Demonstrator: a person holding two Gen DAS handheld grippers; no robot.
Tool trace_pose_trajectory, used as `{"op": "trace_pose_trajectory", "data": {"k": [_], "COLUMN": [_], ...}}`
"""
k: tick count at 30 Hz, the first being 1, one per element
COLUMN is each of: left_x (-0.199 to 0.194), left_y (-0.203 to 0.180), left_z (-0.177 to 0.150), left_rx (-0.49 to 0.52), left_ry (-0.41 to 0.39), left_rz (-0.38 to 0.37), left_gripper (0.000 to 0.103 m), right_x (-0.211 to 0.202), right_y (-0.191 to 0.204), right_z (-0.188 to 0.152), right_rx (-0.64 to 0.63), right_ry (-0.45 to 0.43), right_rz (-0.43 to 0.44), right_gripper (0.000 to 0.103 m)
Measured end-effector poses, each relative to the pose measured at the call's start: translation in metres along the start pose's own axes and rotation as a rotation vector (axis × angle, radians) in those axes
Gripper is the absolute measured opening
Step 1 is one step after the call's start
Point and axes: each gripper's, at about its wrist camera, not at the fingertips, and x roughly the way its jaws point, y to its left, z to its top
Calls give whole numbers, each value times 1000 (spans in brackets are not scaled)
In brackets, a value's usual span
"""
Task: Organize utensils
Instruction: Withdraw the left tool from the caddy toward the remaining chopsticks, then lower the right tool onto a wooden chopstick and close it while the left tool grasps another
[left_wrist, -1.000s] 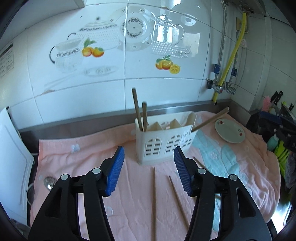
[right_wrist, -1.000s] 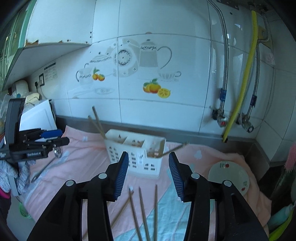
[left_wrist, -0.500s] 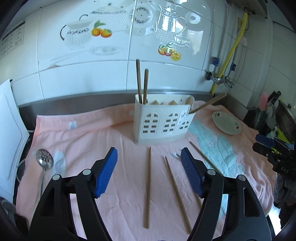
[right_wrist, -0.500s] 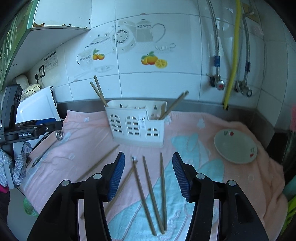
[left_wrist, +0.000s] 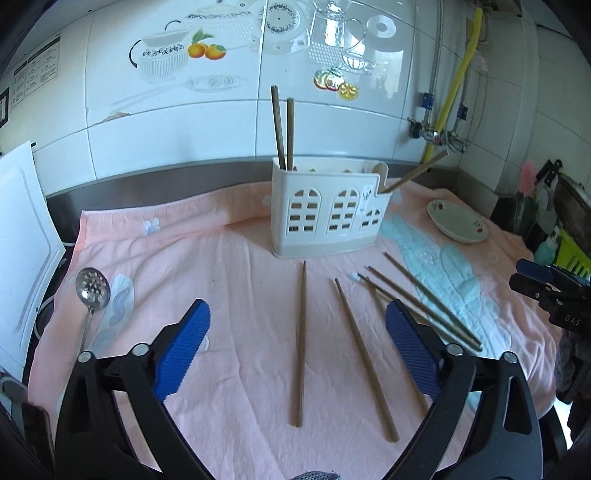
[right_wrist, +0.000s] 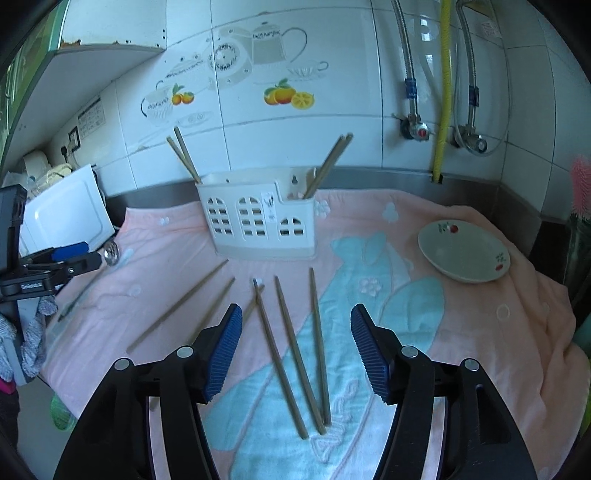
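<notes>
A white utensil holder (left_wrist: 327, 210) (right_wrist: 258, 221) stands on the pink towel by the wall, with two chopsticks upright at its left end and more leaning out at its right end. Several loose wooden chopsticks (left_wrist: 300, 341) (right_wrist: 284, 350) lie on the towel in front of it. My left gripper (left_wrist: 297, 354) is open and empty, above two of them. My right gripper (right_wrist: 295, 352) is open and empty, above three others. A slotted metal spoon (left_wrist: 92, 291) lies at the towel's left edge.
A small white dish (left_wrist: 457, 221) (right_wrist: 463, 254) sits on the towel at the right. A white cutting board (left_wrist: 22, 251) leans at the far left. Pipes and a yellow hose (right_wrist: 443, 88) run down the tiled wall. The other gripper shows at the frame edges (left_wrist: 546, 291) (right_wrist: 48, 266).
Both grippers have pulled back from the holder and tilted down, so more of the towel and the loose chopsticks now show. Both stay open.
</notes>
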Motion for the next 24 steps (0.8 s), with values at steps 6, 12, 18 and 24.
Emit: {"op": "trace_pose_trajectory", "data": {"k": [6,12,18,24], "left_x": [3,7,9,10], "left_y": [-1,2,13,19], "left_z": [-20,-39,-52,-60], "left_rx": [-9,-24,-75,-100], "left_ry": [28,59,74,89], "left_rz": [-11,-2,7,24], "left_gripper": [98,98,98,98], "right_x": [10,20,23,30], "right_y": [-1,4,11,18], "right_z": [-24,-52,-71,-76], "right_rx": [-20,-50,-80,-100], "right_ry": [50,96,110,122], "right_rz": [-12,1,31,79], "right_gripper": [70,77,79,79]}}
